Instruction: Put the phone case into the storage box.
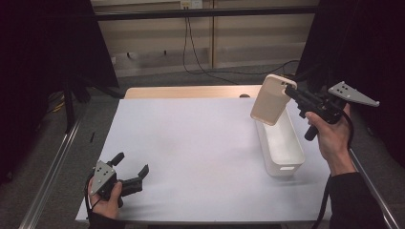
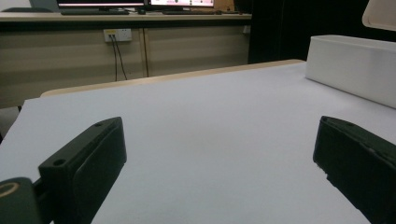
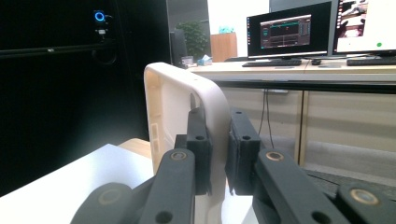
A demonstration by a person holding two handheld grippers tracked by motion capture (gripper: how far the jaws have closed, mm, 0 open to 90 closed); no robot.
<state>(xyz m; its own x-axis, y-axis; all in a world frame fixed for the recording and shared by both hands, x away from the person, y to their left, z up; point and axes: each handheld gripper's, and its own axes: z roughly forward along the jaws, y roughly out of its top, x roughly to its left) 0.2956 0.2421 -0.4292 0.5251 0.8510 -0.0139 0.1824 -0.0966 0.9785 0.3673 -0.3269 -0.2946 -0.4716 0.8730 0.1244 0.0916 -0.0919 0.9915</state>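
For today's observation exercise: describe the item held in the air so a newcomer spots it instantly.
Start at the white-covered table and go to the white bin along its right edge. Above the bin's far end, the right tongs pinch a beige phone case by its edge; it is the one thing off the table.

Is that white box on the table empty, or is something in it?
Empty, as far as visible: the white box shows bare inside, though the phone case hides its far end.

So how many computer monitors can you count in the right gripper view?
2: a dark-screened monitor stands on the far desk, and a bright white-screened monitor stands right beside it at the picture's edge, partly cropped. More may lie outside the picture.
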